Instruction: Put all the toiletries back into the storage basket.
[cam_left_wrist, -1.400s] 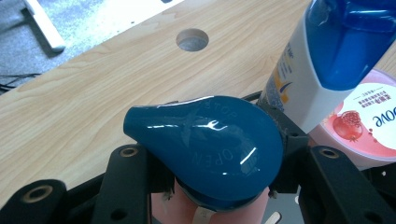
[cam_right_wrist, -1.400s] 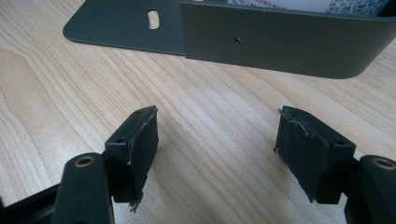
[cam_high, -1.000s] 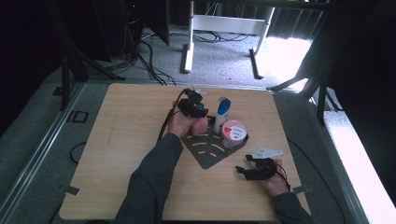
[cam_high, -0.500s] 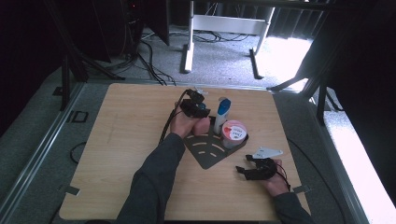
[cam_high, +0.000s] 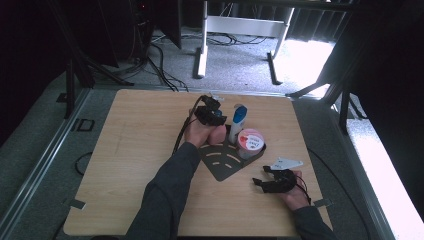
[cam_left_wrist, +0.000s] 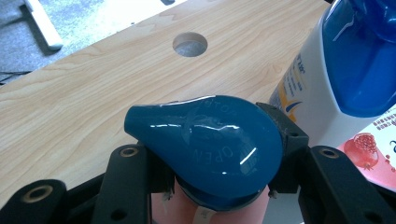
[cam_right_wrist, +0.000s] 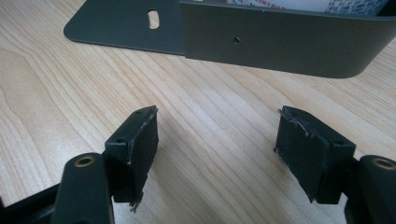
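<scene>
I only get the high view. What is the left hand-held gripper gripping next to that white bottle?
Observer: The left hand-held gripper clamps a pink bottle just under its glossy teal, teardrop-shaped cap.
Operator: Anything written on that cap?
Observer: Yes, raised letters on it spell "OPEN".
Operator: And the right one, is it holding something?
Observer: No. The right hand-held gripper has its jaws apart with nothing between them, low over the table, facing the curved wall of the dark tray.

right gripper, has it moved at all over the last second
No. The right gripper sits in the same spot beside the tray corner in the high view.
</scene>
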